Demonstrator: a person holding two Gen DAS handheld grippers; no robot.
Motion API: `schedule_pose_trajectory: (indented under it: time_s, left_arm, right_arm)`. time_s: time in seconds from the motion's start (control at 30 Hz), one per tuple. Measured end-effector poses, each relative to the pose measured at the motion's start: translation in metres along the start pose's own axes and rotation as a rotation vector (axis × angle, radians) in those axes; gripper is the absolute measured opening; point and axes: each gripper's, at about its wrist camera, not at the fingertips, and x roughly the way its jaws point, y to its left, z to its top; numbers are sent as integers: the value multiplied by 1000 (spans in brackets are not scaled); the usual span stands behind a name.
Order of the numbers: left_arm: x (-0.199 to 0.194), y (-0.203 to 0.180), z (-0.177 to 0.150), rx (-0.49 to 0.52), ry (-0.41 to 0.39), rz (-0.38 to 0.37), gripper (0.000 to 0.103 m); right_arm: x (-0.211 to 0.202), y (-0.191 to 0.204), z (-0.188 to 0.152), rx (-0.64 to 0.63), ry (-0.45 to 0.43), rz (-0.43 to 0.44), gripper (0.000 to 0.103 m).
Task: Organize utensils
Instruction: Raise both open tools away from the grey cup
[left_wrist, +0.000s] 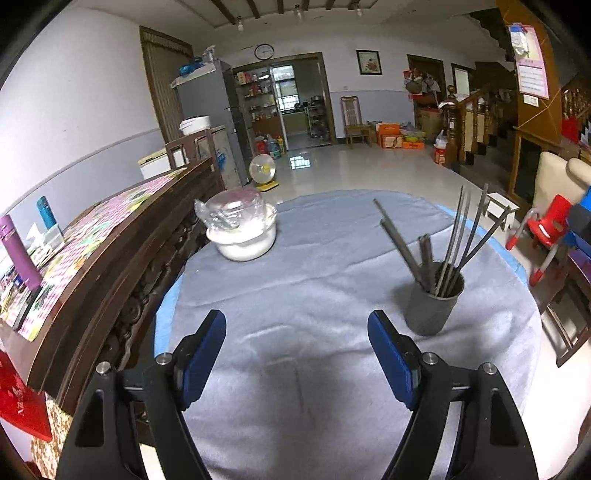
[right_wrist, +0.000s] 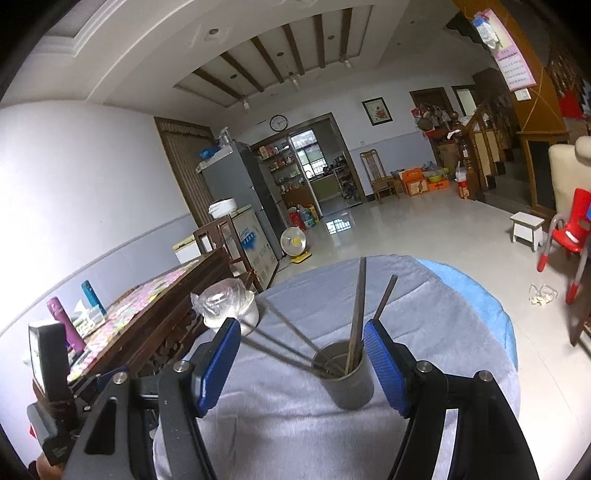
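Left wrist view: the left claw (left_wrist: 296, 334) stands wide open at the bottom of the frame, blue pads apart, with only bare grey cloth (left_wrist: 295, 273) between them; it holds and touches nothing. One grey utensil cup (left_wrist: 432, 302) stands upright on the cloth-covered worktop (left_wrist: 164, 314), right of centre, just beyond the right pad and apart from it. About seven dark, thin utensils (left_wrist: 448, 243) lean out of the cup, fanned to upper left and upper right; the exact count cannot be told. One white bowl (left_wrist: 243, 240) with a plastic-wrapped item on top sits in the upper left of the cloth, well apart from the cup.

Right wrist view: the right claw (right_wrist: 301, 332) is also wide open and grips nothing. The cup (right_wrist: 349, 380) stands between its two pads; contact with either pad cannot be told. The left-leaning utensils (right_wrist: 280, 325) pass just in front of the left pad.

No legible writing. A calendar hangs at upper right; its print is too small to read.
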Motion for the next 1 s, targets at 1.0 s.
schedule_pose_trajectory:
  time_s: [1.0]
  left_arm:
    - [-38,10,-37,18,-7,18,80]
  right_arm:
    - [-26,27,-61,-30,82,-98,73]
